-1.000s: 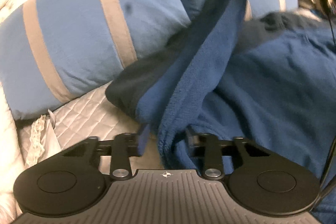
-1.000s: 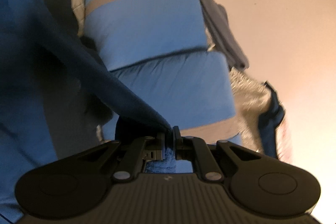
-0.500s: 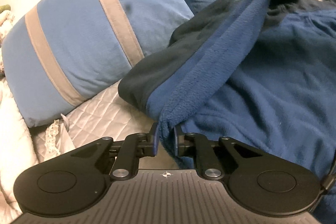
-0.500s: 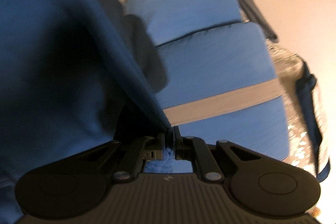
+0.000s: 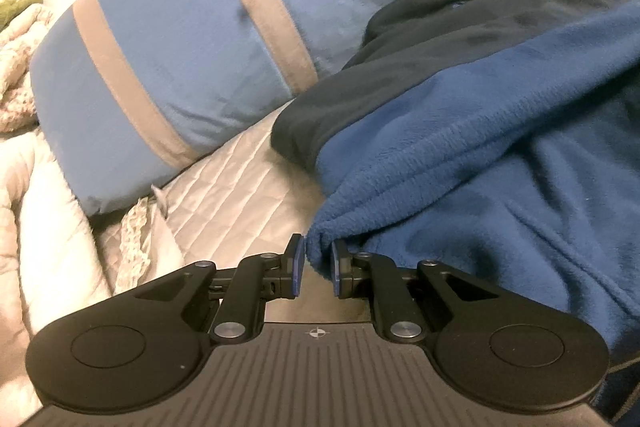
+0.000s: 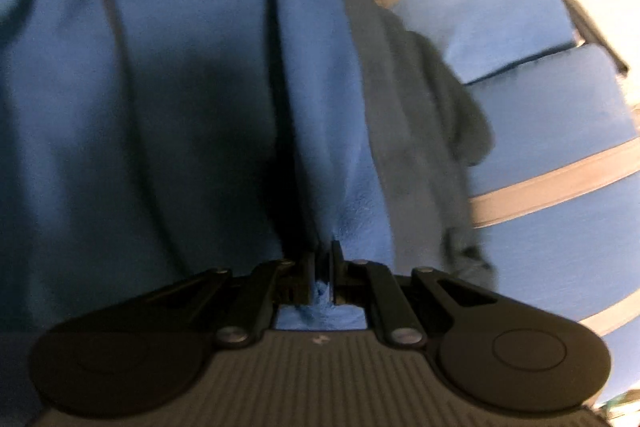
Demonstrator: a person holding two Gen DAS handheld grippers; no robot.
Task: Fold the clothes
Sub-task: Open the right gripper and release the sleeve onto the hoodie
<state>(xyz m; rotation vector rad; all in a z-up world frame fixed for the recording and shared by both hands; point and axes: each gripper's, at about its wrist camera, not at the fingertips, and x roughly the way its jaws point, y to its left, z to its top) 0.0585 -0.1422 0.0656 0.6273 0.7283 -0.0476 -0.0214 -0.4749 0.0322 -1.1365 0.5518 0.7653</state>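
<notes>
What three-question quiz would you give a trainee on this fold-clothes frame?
1. True or false: the right gripper is shut on the blue fleece garment.
2. Which is it: the left gripper has its jaws (a) wide open and clear of cloth, (b) narrowly parted around a fold of the fleece edge, (c) shut on a pillow?
3. Fill in: the grey stripes belong to the blue ___ beside the garment.

Key
1. True; cloth shows pinched between the pads.
2. b; whether both pads actually press the fold cannot be told.
3. Pillow, lying on the quilted cover.
</notes>
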